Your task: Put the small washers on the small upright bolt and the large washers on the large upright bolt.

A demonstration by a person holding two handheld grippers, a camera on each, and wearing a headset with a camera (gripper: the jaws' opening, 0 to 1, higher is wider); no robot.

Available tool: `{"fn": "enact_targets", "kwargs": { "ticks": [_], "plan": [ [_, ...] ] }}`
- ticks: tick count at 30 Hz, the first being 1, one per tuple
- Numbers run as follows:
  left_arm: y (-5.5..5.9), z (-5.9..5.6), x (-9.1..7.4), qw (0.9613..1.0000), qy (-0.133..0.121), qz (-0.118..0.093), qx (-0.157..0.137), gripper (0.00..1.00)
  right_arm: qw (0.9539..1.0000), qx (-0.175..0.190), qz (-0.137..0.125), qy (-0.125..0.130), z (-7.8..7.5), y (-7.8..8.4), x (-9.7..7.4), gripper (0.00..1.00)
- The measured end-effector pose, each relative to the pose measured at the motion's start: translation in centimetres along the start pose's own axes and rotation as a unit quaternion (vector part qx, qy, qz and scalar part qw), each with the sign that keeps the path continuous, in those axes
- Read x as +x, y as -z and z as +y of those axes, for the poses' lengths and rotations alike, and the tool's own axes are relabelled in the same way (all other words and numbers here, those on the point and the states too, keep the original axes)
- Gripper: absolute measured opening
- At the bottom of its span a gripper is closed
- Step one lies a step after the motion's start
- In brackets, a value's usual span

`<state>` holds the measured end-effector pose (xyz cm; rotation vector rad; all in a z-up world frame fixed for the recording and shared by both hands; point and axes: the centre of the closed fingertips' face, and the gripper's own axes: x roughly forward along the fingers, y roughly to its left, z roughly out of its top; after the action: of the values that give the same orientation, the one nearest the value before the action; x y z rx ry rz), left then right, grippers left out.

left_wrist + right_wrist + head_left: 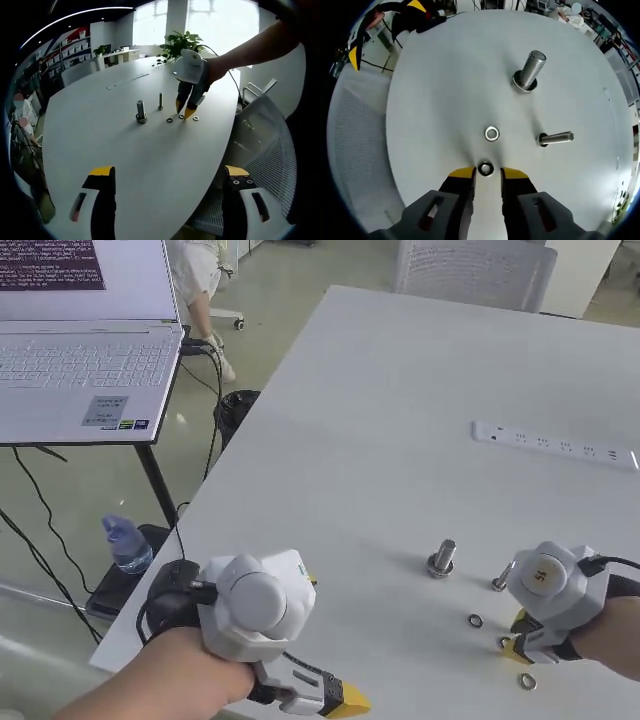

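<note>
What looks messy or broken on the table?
Nothing looks broken or spilled. Both the large bolt and small bolt stand upright. A few washers lie loose and flat on the table beside the small bolt, not on a bolt yet; one sits between the jaws of the open right hand-held gripper.

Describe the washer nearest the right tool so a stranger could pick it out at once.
On the white table stand a large bolt and a small bolt, with loose washers lying flat near them. The washer meant lies between the yellow tips of the open right tool; its neighbour washer lies in the open, closer to the bolts.
</note>
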<state>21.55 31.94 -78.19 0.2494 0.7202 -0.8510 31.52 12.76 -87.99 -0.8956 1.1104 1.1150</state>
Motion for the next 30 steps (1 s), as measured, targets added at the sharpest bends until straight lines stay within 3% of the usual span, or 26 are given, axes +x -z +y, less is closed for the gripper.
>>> {"fn": "enact_targets", "kwargs": {
  "ticks": [12,23,30],
  "plan": [
    [0.03,-0.06,-0.25,1.0000,-0.003,-0.005,-0.006,0.87,1.0000,-0.002,0.007,0.007,0.34,-0.06,0.04,0.15],
    [0.11,-0.42,-0.14,1.0000,-0.002,-0.003,-0.005,0.86,0.9984,-0.008,0.055,0.006,0.47,-0.18,0.18,0.13],
    [-0.04,-0.45,-0.16,1.0000,-0.005,-0.003,-0.005,0.85,0.9990,0.003,0.045,0.007,0.45,0.08,0.03,0.12]
  ]
}}
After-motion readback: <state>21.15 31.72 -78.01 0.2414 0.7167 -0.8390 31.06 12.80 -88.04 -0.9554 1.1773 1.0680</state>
